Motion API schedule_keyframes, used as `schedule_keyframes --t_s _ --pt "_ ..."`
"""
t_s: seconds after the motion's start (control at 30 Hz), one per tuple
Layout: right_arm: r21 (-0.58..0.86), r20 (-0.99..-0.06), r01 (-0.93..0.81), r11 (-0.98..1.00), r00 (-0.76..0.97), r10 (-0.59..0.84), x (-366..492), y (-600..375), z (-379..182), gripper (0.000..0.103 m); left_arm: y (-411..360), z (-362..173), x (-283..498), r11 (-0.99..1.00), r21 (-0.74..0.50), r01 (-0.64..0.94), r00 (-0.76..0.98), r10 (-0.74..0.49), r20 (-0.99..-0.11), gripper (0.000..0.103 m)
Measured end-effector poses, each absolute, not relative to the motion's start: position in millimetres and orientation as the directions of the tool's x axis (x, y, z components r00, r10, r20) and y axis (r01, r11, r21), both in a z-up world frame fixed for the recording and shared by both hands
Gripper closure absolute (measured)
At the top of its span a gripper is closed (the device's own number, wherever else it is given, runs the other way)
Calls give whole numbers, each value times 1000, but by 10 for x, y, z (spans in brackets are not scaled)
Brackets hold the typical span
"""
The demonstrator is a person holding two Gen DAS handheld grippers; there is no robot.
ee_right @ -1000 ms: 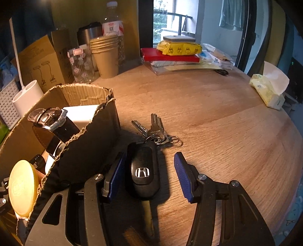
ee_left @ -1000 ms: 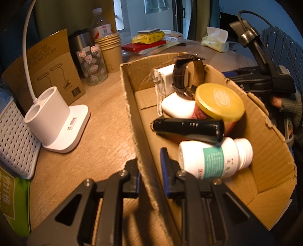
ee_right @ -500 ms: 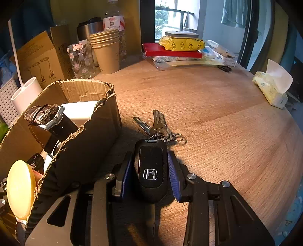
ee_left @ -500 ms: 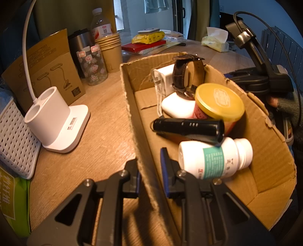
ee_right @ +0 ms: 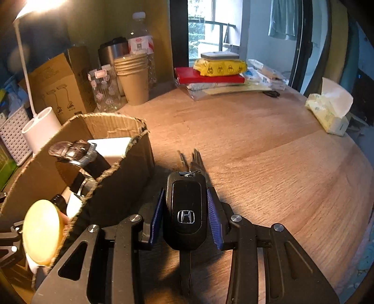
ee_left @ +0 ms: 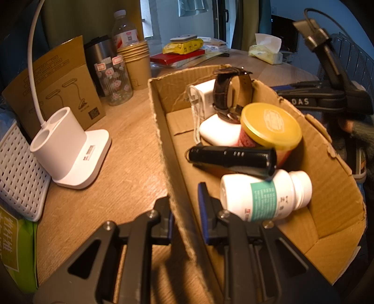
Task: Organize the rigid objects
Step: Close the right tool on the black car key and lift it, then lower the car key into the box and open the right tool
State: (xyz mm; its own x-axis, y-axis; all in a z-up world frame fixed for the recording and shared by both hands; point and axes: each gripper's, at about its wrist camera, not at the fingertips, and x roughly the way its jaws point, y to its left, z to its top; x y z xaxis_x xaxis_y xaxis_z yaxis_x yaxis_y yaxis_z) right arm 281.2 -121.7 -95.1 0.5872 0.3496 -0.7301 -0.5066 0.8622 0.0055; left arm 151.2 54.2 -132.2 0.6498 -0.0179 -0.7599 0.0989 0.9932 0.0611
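Nearest, the right gripper point(ee_right: 184, 218) has just closed on the car key point(ee_right: 185, 210), Honda emblem showing, just right of the cardboard box point(ee_left: 336, 198), whose left wall the left gripper point(ee_left: 185, 210) pinches. The box already holds a bottle point(ee_left: 264, 195), torch point(ee_left: 231, 159), jar point(ee_left: 271, 127) and watch point(ee_left: 226, 93), so the key looks like the last piece. "DAS" reads on the far gripper body.

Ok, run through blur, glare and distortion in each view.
Left wrist: the other rig at right is smeared, table edges bow, corners dark. Right wrist: lamp glare top left, keys streaked, yellow lid soft, car key fob sharp.
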Motion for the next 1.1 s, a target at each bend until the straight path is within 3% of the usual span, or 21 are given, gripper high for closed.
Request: schedule_keyframes --t_s 0.6,1.1 --pt "-23 -617 -530 848 675 405 2447 -1212 -274 65 544 -1322 1512 993 61 99 650 -18 -760 84" --pt "-60 -512 -653 755 670 538 1922 -813 306 65 544 -1323 1513 993 61 99 650 -18 -760 84"
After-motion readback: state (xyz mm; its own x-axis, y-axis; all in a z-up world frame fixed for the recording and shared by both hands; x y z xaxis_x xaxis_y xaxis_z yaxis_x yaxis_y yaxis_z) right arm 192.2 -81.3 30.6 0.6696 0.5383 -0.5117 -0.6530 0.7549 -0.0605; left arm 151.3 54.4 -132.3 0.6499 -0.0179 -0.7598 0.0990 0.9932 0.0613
